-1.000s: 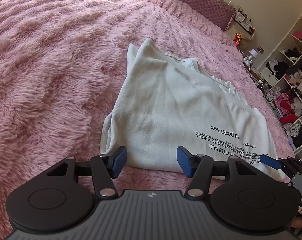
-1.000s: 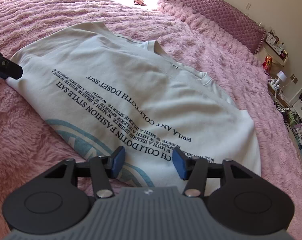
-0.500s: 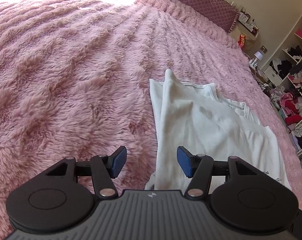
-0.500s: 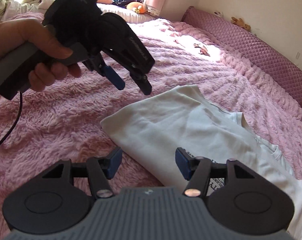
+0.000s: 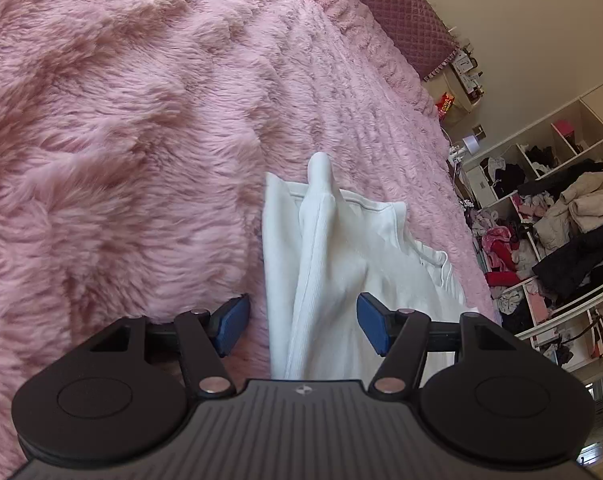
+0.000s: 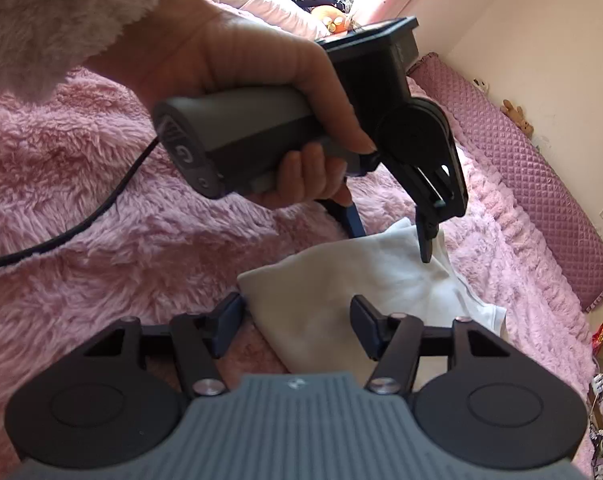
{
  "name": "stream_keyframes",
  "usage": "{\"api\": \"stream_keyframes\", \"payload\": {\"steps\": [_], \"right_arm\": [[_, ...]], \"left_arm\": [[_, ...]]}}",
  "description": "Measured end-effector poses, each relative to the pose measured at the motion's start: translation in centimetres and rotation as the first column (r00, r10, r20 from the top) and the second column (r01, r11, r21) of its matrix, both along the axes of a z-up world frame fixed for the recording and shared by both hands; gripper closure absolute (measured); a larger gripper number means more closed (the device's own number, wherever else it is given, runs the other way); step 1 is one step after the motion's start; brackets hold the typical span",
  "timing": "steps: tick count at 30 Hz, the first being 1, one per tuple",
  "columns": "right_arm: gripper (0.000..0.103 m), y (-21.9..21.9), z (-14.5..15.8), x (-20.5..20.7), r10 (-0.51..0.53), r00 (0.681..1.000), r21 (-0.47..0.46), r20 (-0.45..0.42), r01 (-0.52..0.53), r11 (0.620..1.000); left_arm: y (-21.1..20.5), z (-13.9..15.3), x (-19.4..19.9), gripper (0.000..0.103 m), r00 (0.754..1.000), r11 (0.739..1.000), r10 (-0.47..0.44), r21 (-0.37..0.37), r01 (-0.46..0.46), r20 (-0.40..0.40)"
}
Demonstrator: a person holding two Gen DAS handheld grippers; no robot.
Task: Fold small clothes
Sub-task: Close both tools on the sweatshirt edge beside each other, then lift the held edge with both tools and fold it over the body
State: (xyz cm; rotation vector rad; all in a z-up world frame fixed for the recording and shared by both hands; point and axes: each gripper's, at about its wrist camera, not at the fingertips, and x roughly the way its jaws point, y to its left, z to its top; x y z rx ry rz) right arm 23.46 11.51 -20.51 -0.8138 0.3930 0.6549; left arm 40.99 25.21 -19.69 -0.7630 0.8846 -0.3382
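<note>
A white T-shirt (image 5: 333, 264) lies partly folded on the pink furry blanket (image 5: 121, 140), plain side up, with a raised ridge of cloth along its left edge. My left gripper (image 5: 303, 328) hovers low over that ridge; its jaws are opening, and the cloth lies between the blue pads untouched. In the right wrist view the left gripper (image 6: 389, 236), held in a hand (image 6: 261, 80), points down at the shirt's far corner. My right gripper (image 6: 297, 326) stands open over the shirt's (image 6: 341, 280) near corner, gripping nothing.
A quilted mauve headboard cushion (image 6: 541, 184) runs along the bed's far side. Open shelves stuffed with clothes (image 5: 561, 220) stand past the bed's right edge. A black cable (image 6: 81, 224) trails from the left gripper across the blanket. A fluffy sleeve (image 6: 61, 12) fills the upper left.
Both grippers swung left from the shirt's printed front to its plain folded side and dropped closer. The hand with the left gripper now fills the right wrist view.
</note>
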Motion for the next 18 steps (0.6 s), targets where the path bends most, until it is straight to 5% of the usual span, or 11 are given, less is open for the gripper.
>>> {"api": "stream_keyframes", "payload": {"steps": [7, 11, 13, 14, 16, 18], "right_arm": [[0.048, 1.3, -1.0, 1.4, -0.029, 0.996, 0.003, 0.089, 0.029, 1.0], [0.068, 1.2, -1.0, 2.0, -0.06, 0.996, 0.027, 0.063, 0.059, 0.998], [0.079, 0.8, -0.6, 2.2, -0.071, 0.996, 0.055, 0.049, 0.068, 0.996], [0.081, 0.6, -0.3, 2.1, -0.076, 0.997, 0.074, 0.033, 0.073, 0.995], [0.086, 0.0, 0.6, 2.3, -0.081, 0.997, 0.109, 0.004, 0.08, 0.991], [0.089, -0.6, 1.5, 3.0, -0.083, 0.996, 0.145, -0.019, 0.085, 0.986]], "left_arm": [[-0.4, -1.1, 4.0, 0.028, 0.999, 0.993, 0.029, -0.115, -0.032, -0.027], [-1.1, -1.0, 4.4, 0.029, 1.0, 0.993, 0.019, -0.113, -0.018, 0.001], [-1.3, -0.8, 4.2, 0.044, 1.0, 0.994, 0.014, -0.108, -0.012, 0.024], [-1.4, -0.5, 4.1, 0.065, 0.999, 0.996, 0.014, -0.087, -0.011, 0.029], [-1.7, 0.0, 3.9, 0.088, 0.999, 1.0, 0.017, -0.008, -0.017, 0.034], [-1.8, 0.5, 3.6, 0.089, 0.999, 1.0, 0.025, -0.012, -0.025, 0.043]]}}
